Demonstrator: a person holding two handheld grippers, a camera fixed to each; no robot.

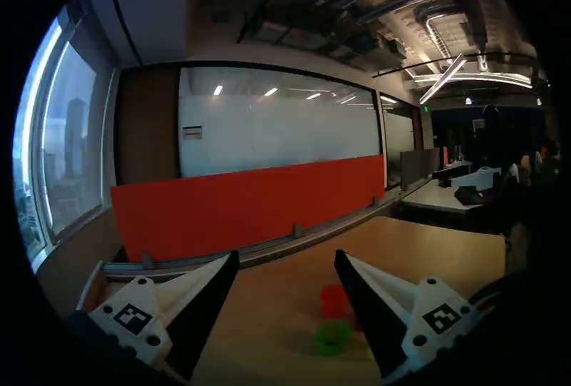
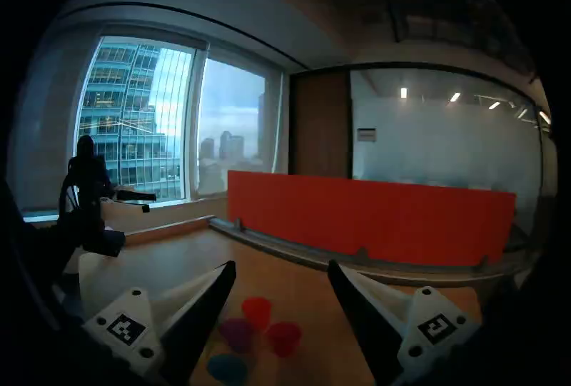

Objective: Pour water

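Both tongs are spread apart, gripping nothing. Between the left tongs (image 1: 285,253) fingers, a red cup (image 1: 332,300) and a green cup (image 1: 332,336) sit close together on the desk (image 1: 428,243). Between the right tongs (image 2: 281,264) fingers, a purple cup (image 2: 237,332) and a blue cup (image 2: 227,368).

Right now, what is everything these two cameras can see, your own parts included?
Red cups: two, red, on the table, right gripper view.
Purple cup: one, purple, beside the red ones.
Blue cup: one, blue, nearest that camera.
Green cup: one, green, on the table, left gripper view.
Table: one, light wood, under the cups.
Partition: one, red-orange, along the table's far edge.
Window: large, city buildings outside.
Dark device: one, black, by the window; too dark to identify.
Left gripper: white and black, open, empty.
Right gripper: white and black, open, empty.
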